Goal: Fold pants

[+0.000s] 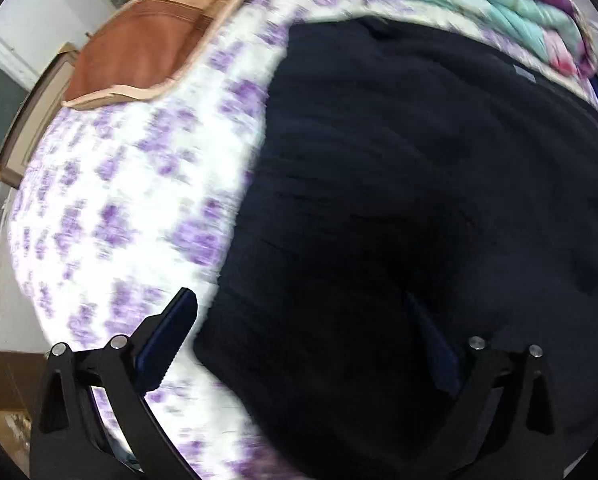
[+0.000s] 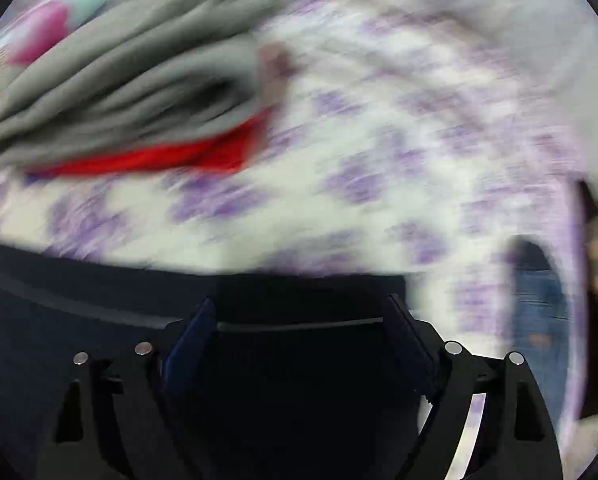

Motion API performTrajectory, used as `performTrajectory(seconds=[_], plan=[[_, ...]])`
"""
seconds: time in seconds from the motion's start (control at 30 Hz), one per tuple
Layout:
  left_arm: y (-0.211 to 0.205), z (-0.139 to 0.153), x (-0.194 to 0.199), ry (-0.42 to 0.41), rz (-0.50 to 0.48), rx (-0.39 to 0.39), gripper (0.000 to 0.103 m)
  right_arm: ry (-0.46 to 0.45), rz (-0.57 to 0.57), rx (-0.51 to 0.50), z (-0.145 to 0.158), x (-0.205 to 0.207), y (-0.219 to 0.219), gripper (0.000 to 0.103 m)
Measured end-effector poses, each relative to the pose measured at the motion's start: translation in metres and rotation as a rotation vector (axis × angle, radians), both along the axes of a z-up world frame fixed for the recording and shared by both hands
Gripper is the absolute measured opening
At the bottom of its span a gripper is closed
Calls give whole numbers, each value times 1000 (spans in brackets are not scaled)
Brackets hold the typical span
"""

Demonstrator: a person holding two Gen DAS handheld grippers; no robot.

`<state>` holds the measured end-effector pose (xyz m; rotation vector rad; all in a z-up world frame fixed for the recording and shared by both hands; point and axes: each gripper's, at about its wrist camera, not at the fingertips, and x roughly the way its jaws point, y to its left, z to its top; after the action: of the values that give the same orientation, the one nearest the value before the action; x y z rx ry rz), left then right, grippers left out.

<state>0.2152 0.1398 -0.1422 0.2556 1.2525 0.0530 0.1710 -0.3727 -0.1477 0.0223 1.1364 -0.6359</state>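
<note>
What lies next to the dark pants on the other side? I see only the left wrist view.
Observer: A grey cloth pile with a red piece under it lies on the bedsheet.
Operator: Does the right gripper hold the pants?
Observer: No, the right gripper is open above the pants edge.
Operator: Anything else there?
Observer: Something blue, maybe jeans, at the right edge; it is blurred.

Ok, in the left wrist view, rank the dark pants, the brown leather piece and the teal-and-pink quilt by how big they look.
1. dark pants: by far the largest, filling most of the right side.
2 and 3. teal-and-pink quilt and brown leather piece: look about alike. Both lie far off, at the distorted rim, and the quilt is cut off by the edge, so no ranking.
</note>
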Motion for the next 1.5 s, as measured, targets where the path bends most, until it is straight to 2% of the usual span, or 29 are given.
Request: performTrajectory(seconds=[0.03,0.1,0.17,0.2,0.3,0.43,0.53,0.63,0.73,0.8,0.83,0.87,0.93,1.0,1.1,1.17,1.2,1.23,1.27,1.3,1.33,1.37,1.43,1.5], plan=[[3,8,2,-18,-1,-8,99,-47,82,96,8,1,7,85],[12,28,12,-68,-2,-28,99,-84,202,184,17,6,24,85],[14,44,26,-120,-7,-36,99,-110,330,151,29,17,56,89],[13,53,39,-151,-17,-56,99,-114,372,159,31,21,65,89],[1,61,75,-173,-70,-124,99,-96,489,219,26,47,99,90],[-25,47,116,-186,-163,-58,99,-56,565,236,15,82,139,90],[-37,33,141,-142,-210,-9,98,-53,592,256,10,99,151,90],[-40,15,156,-116,-200,20,98,-36,618,248,9,105,172,90],[-38,-2,163,-87,-173,33,98,-66,678,315,16,99,195,88],[-38,-9,163,-78,-146,19,98,-93,710,379,23,93,204,77],[-37,-8,162,-81,-129,10,98,-105,742,476,26,91,212,71],[-35,-5,160,-82,-108,-6,97,-107,766,522,28,91,222,69],[-31,5,150,-98,-73,-47,97,-85,818,499,28,87,238,67],[-29,19,127,-121,-57,-67,97,-24,837,479,19,87,246,59],[-29,32,88,-107,-51,-154,98,78,805,560,-10,95,237,57],[-35,33,51,-69,-69,-214,98,49,776,537,-19,97,215,61],[-38,32,34,-46,-81,-233,98,26,722,484,-18,100,201,52],[-43,29,23,-29,-91,-246,98,7,618,395,-17,104,180,35],[-48,25,10,-10,-97,-251,98,2,507,299,-17,105,161,80],[-50,20,0,9,-99,-244,98,-12,418,241,-15,105,148,90],[-53,12,-12,31,-97,-235,98,-36,323,152,-7,100,140,75],[-54,6,-23,43,-92,-232,98,-69,321,203,2,95,140,68],[-58,0,-44,56,-93,-225,98,-130,393,347,17,85,161,69],[-61,-8,-58,81,-107,-206,98,-150,528,458,26,75,197,70]])
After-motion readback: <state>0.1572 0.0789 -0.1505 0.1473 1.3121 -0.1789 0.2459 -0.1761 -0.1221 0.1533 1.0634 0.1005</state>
